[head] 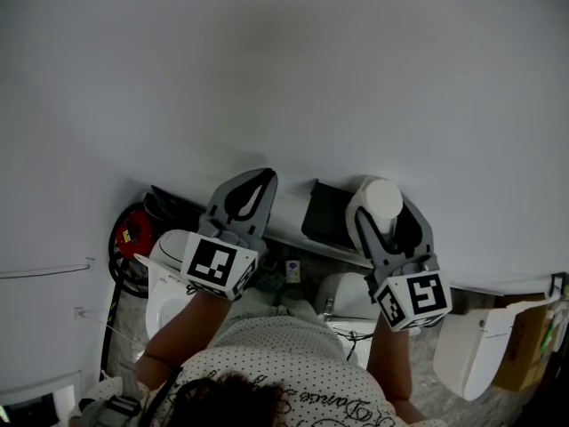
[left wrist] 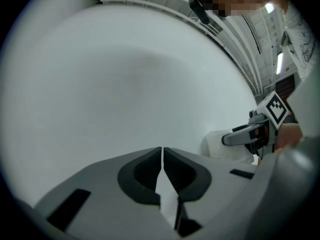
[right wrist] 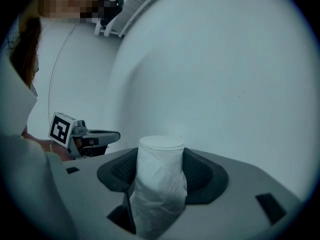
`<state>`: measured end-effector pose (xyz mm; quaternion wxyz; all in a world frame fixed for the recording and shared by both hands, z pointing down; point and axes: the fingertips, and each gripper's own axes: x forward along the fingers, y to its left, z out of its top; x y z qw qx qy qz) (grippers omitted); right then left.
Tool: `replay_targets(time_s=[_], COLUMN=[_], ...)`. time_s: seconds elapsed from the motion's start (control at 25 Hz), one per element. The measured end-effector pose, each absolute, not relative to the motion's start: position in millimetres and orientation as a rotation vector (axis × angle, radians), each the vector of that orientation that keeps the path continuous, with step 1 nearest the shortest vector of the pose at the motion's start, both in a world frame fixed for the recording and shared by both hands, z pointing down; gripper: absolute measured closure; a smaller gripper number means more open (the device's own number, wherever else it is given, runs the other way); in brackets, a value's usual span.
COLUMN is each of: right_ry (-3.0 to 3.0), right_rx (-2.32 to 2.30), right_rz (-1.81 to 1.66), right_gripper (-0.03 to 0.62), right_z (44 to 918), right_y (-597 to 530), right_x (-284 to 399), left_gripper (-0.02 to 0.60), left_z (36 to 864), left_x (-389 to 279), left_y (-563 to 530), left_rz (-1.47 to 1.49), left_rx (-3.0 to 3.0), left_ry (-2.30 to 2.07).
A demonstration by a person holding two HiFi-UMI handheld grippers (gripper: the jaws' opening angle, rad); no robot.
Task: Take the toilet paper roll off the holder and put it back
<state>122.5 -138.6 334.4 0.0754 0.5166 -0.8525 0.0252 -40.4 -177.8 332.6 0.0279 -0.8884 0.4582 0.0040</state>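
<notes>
Standing upright, the crinkled white roll (right wrist: 160, 194) fills the right tongs (right wrist: 161, 158).

You face a plain pale wall (head: 284, 78) filling the upper frame. At lower right, a white toilet (head: 476, 350) stands beside a cardboard box (head: 526, 341).

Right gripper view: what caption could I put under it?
Right gripper holding a white toilet paper roll near a plain wall.

Speckled floor (head: 425, 374): white fixture (head: 476, 350), brown box (head: 524, 338) standing on it
</notes>
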Motion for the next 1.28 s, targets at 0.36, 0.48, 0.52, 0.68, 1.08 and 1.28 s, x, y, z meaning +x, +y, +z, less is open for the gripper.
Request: replay_targets(time_s=[0.36,0.48,0.52,0.68,1.08,1.28], right_ry=[-2.554,-2.560,-2.565,-2.580,-2.655,-2.639], right_rx=[1.537,1.549,1.552,1.540,1.717,1.820], right_rz=[0.089,0.086,0.079,0.040,-0.187,-0.220], right_gripper=[0.241,0.227,0.227,0.224,0.380,0.531], right_z=[338.0,335.6,333.3,321.4,263.8,259.1], right_y=[-138.2,-137.6,-137.6,-138.3,-130.1,-122.5], right_x=[120.6,121.8,121.8,119.7,136.4,148.9], left_gripper=[0.565,0.565,0.565,0.565,0.565,0.565], left_z=[330.5,329.7,328.7,329.7,324.4,324.8], left_x=[-38.0,-35.9,-35.5,-35.5,-33.4,-35.0], left_y=[-177.5,-176.8,-176.9,-176.8,-175.7,-174.6], left_rz=[0.013,0.010,0.010,0.008,0.020,0.019], left_rx=[-2.743,-2.745,-2.744,-2.744,-2.737,-2.741], left_ry=[1.404,1.396,1.394,1.397,1.372,1.381])
